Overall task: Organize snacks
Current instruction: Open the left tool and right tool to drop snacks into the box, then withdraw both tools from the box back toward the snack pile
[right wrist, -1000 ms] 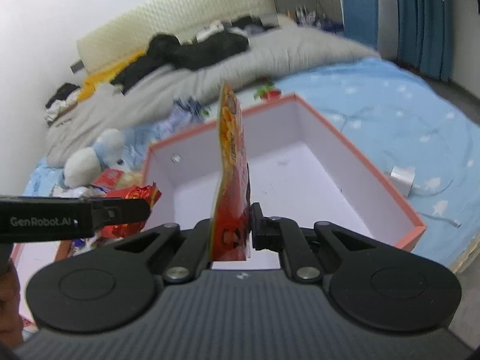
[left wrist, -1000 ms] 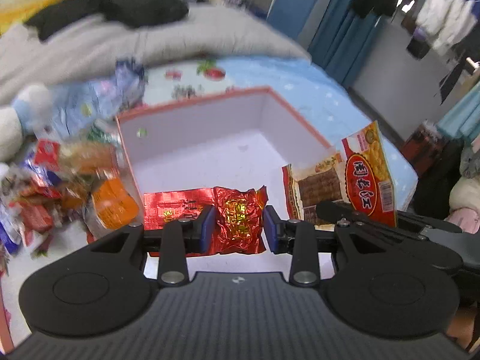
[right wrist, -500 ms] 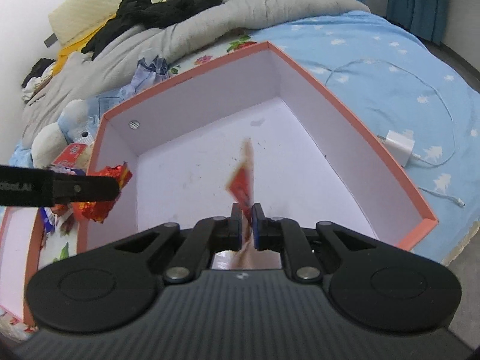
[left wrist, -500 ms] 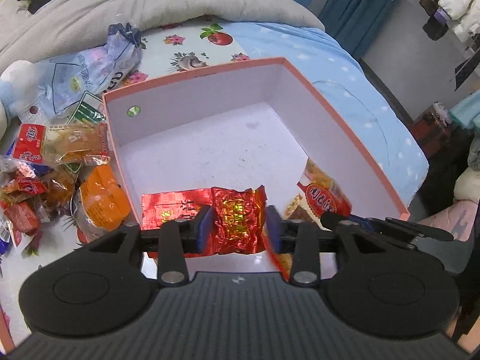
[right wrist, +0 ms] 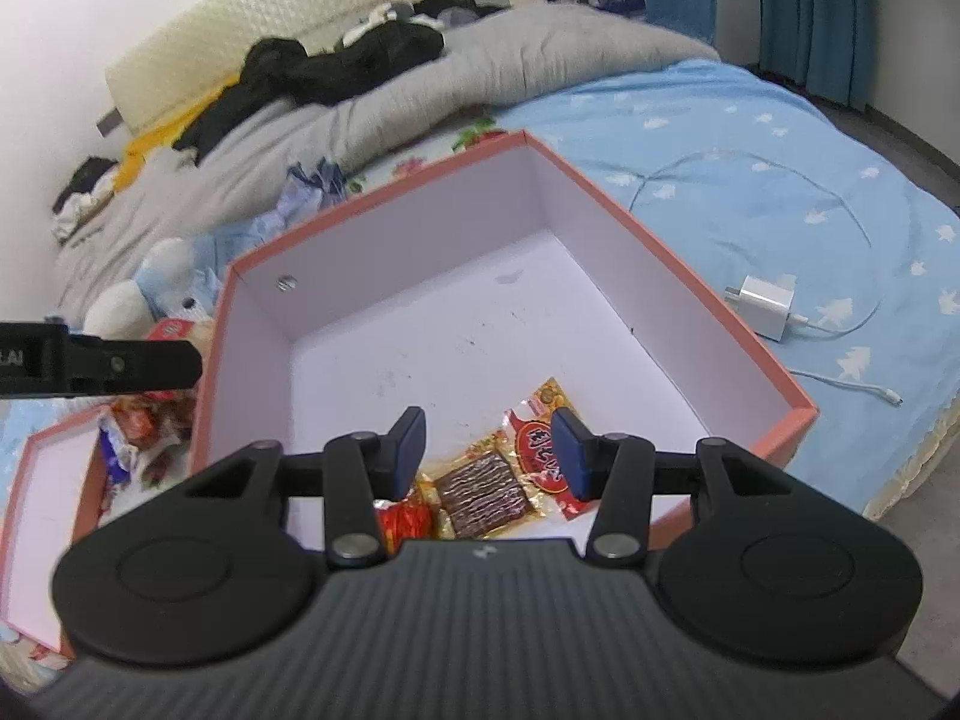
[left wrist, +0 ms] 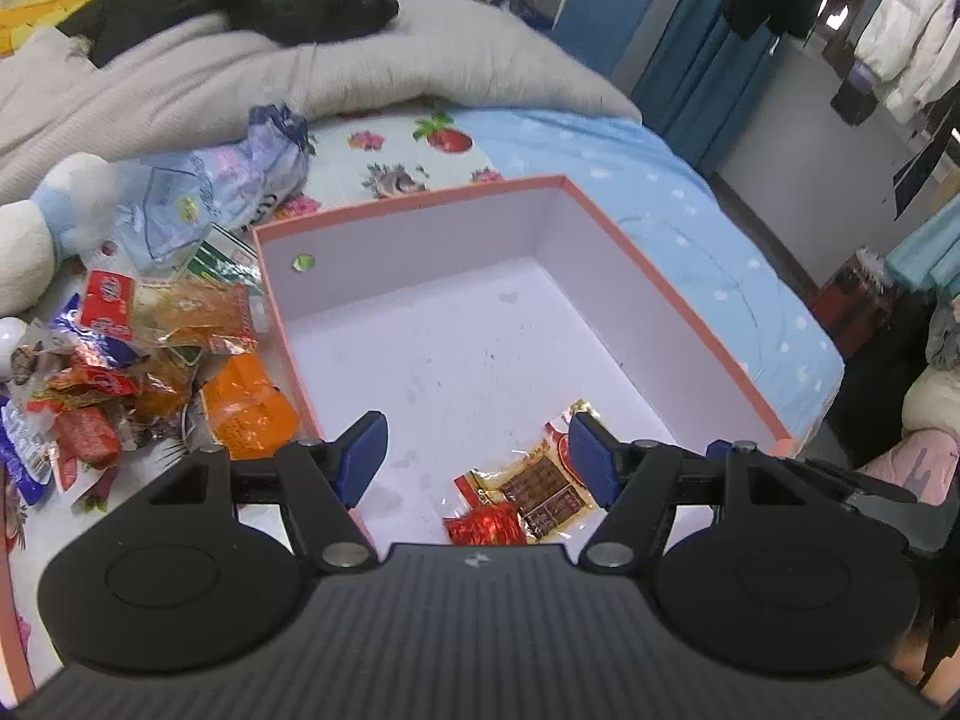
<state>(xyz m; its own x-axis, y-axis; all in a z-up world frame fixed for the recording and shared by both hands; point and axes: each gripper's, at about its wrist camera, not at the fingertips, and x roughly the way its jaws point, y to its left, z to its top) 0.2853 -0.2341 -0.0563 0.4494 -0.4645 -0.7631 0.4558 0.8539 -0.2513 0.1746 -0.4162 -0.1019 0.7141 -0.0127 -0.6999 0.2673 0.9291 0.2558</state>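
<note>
Both the left gripper (left wrist: pixel 474 450) and right gripper (right wrist: pixel 489 450) are spreading, nothing pinched. The two snack packets (right wrist: pixel 486 483) lie inside the box (right wrist: pixel 660 252), near corner. Loose snacks (left wrist: pixel 150 360) pile left of the box; a charger (right wrist: pixel 765 303) lies to its right.

One box (left wrist: pixel 678 294) holding two snack packets (left wrist: pixel 537 483), one lid (right wrist: pixel 36 516), one charger (right wrist: pixel 765 306), one plush toy (left wrist: pixel 36 234)
</note>
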